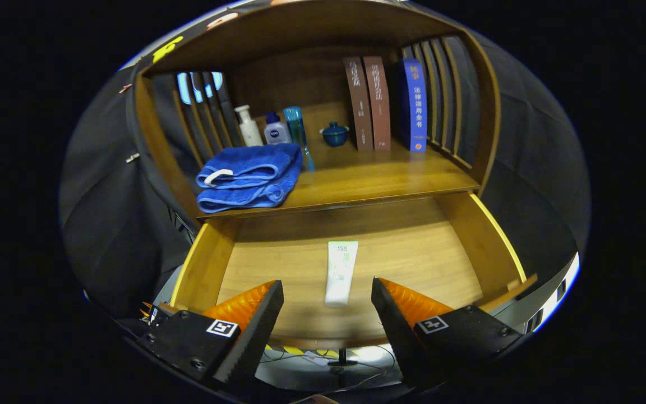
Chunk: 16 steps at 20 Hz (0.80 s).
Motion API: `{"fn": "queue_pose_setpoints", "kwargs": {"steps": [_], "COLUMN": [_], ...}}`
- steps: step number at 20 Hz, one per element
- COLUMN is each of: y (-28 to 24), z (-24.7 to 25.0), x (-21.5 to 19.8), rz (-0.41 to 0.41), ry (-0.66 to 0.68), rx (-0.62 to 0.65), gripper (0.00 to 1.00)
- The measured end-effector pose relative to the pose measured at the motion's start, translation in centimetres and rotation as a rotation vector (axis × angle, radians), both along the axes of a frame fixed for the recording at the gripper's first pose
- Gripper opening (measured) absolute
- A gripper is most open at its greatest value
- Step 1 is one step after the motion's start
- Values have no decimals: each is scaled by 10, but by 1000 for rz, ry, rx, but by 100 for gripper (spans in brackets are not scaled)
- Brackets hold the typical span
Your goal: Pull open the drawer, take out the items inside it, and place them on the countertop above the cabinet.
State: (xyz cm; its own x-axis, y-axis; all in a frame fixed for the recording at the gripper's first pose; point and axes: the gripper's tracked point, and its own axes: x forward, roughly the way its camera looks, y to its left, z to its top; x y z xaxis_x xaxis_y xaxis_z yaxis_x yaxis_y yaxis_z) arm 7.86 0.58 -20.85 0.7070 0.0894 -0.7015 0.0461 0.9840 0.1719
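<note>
Gripper view: drawer pulled out (one white tube inside), gripper fingers spread apart before it.

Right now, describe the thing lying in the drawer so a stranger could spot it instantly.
Under the wooden shelf, the drawer stands pulled open. On its floor lies a white tube, just ahead of the open gripper. It is alone in the drawer, with a green-marked label.
</note>
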Motion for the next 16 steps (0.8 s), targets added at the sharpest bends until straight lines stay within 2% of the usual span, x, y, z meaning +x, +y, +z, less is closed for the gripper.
{"fn": "queue_pose_setpoints", "kwargs": {"steps": [6,11,16], "y": [0,-4,-5], "z": [-58,-110,-131], "x": [57,57,50], "rz": [-37,-41,-8], "ry": [244,421,502], "rx": [6,-33,-84], "gripper": [100,100,96]}}
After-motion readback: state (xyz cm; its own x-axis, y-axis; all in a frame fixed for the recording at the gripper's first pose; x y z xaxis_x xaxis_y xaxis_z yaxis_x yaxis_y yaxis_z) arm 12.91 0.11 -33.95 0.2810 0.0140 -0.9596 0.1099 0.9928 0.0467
